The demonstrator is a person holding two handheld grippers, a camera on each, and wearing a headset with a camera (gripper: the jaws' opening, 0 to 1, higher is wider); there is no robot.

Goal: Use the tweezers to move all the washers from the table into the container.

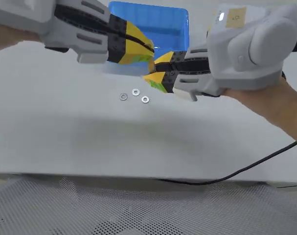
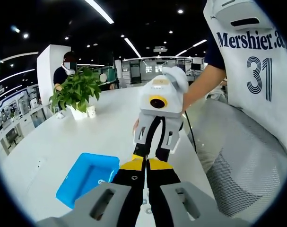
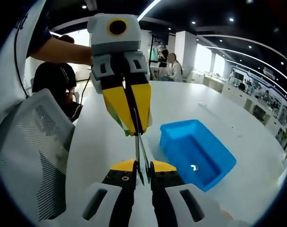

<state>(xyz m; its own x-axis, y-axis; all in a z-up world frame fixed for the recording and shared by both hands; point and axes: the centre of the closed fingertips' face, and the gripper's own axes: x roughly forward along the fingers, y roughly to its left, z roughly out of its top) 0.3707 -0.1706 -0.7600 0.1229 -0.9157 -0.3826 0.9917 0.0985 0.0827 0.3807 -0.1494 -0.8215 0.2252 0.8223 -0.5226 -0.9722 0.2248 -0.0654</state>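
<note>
Currently your left gripper (image 3: 135,128) and right gripper (image 3: 143,169) both pinch the tweezers (image 3: 137,149), seemingly mid-regrip; next, lower them onto a washer (image 1: 135,92).

Large open office: dark ceiling (image 2: 48,28), strip lights (image 2: 100,10), white column (image 2: 51,61), potted plant (image 2: 77,90) on long white table (image 1: 138,142); grey mesh chair (image 3: 34,142) beside table, black cable (image 1: 246,169) over edge

On the person's white jersey (image 2: 262,106), "Mershier" across the chest and the number "31" beneath.
</note>
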